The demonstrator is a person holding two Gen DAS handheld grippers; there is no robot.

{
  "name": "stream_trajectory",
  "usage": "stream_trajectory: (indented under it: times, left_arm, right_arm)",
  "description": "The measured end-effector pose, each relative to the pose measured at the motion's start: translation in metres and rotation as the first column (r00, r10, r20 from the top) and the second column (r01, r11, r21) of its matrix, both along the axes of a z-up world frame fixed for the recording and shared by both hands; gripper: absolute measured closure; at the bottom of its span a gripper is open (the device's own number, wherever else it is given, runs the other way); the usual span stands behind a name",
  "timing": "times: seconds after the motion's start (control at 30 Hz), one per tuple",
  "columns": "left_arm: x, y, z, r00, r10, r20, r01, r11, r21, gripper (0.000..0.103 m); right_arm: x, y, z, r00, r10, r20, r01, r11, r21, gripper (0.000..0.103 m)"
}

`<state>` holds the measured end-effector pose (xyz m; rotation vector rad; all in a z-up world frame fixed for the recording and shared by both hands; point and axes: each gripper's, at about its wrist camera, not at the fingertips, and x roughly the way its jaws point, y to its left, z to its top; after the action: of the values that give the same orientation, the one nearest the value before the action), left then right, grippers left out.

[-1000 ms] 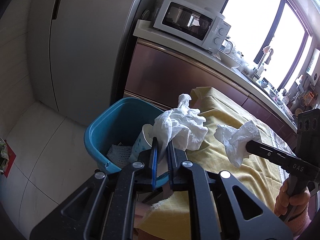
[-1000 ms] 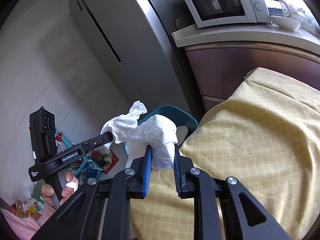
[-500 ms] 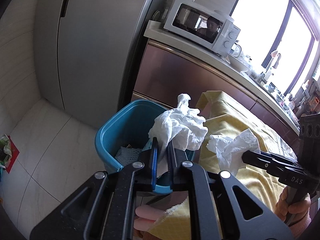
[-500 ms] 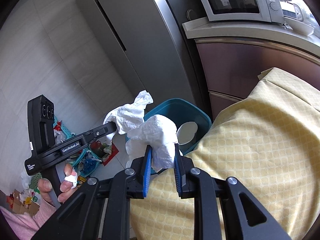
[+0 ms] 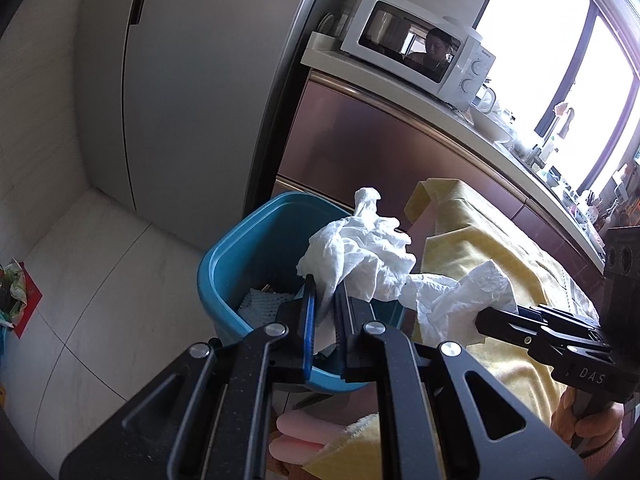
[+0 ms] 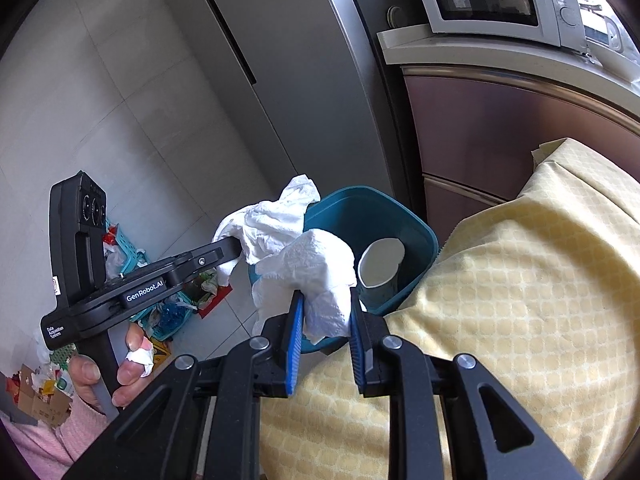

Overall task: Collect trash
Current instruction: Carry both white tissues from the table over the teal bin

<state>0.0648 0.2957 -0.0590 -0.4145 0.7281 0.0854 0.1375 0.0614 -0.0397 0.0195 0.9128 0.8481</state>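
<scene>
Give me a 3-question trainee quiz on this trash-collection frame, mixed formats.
1. True or false: each tool, left tool and right tool, is shut on a crumpled tissue.
2. Multiple choice: the paper cup is (a) on the yellow cloth, (b) inside the teal bin, (c) on the floor.
3. Fill in: the appliance on the counter above the bin is a ____.

Key: 1 true: left tissue, right tissue. 2 b. 3 microwave.
</scene>
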Motion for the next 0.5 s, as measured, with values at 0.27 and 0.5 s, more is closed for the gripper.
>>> stream_trajectory:
  times: [0.27,0.5]
  left_arm:
    - [0.009,0.001,-0.011,1.000,0.013,-0.024,-0.013,1.000,-0.007,0.094]
    - [0.016,0.001,-0.019,0.999,0.022,-0.041,-0.022,1.000,-0.015,0.094]
  right_arm:
    - [0.007,0.013,-0.009,1.000,0.006,-0.013,-0.007,0.999,-0.034,0.083]
    - [0.011,0.024,-0.013,1.000,0.015,-0.017,-0.016,0.998,-0.059,0.083]
